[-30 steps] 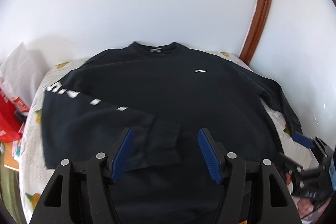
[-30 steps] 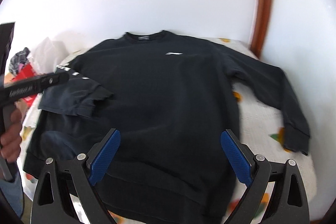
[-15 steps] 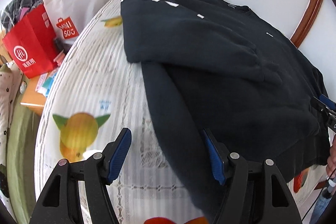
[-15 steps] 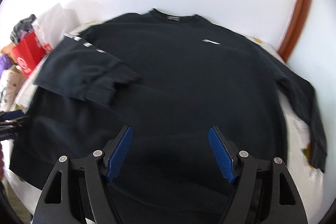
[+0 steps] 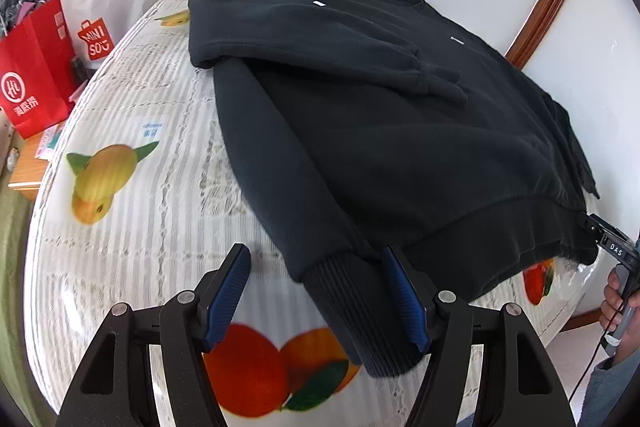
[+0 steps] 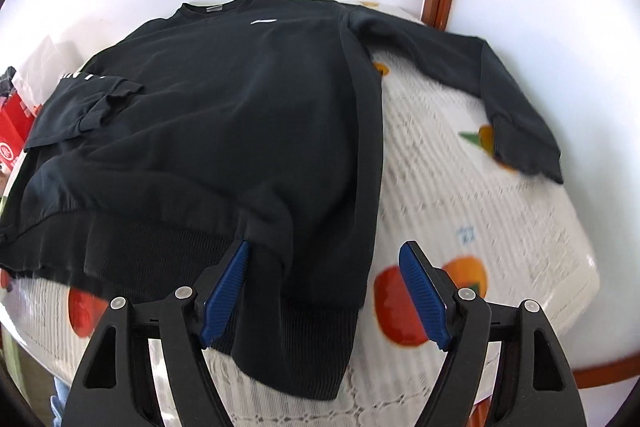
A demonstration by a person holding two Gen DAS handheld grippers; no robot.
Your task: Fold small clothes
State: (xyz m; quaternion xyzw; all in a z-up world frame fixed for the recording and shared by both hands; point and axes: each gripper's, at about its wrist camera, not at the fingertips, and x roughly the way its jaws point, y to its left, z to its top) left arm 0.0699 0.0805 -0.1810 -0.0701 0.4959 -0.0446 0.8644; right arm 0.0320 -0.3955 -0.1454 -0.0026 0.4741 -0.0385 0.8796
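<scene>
The sweatshirt [image 6: 224,131] is spread on the bed [image 5: 132,223]. Both tongs, left [image 5: 320,301] and right [image 6: 332,297], are held open over its near hem corners; nothing is gripped.

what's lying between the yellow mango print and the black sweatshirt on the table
Nothing: in the left wrist view only bare white lace tablecloth separates the yellow mango print from the black sweatshirt.
</scene>
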